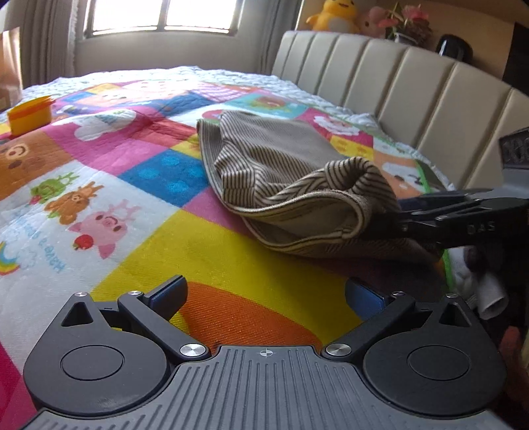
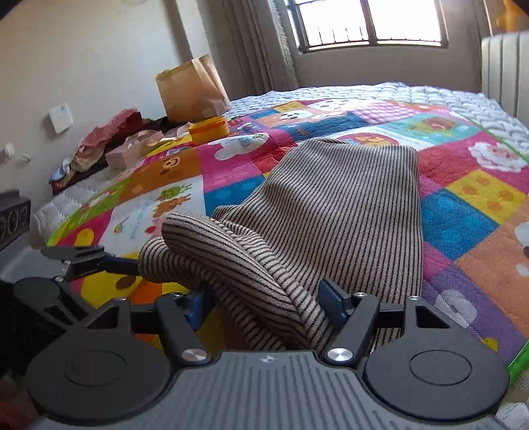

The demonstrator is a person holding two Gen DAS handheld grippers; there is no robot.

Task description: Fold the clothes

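A brown-and-cream striped garment (image 1: pixel 281 158) lies crumpled on the colourful patchwork quilt (image 1: pixel 132 172), to the right of centre in the left wrist view. Its near edge is bunched into a thick raised roll (image 2: pixel 231 251). My right gripper (image 2: pixel 264 304) is shut on that roll, with a blue pad against each side of it. From the left wrist view the same gripper (image 1: pixel 406 218) comes in from the right, at the garment's lifted fold. My left gripper (image 1: pixel 264 292) stands open over a yellow and orange patch, short of the garment, with nothing between its fingers.
A padded cream headboard (image 1: pixel 396 76) runs along the right, with plush toys (image 1: pixel 334 15) on top. A yellow-orange container (image 2: pixel 210 129) sits on the far left of the quilt. Beyond it are a paper bag (image 2: pixel 191 89) and a heap of clothes (image 2: pixel 109 139).
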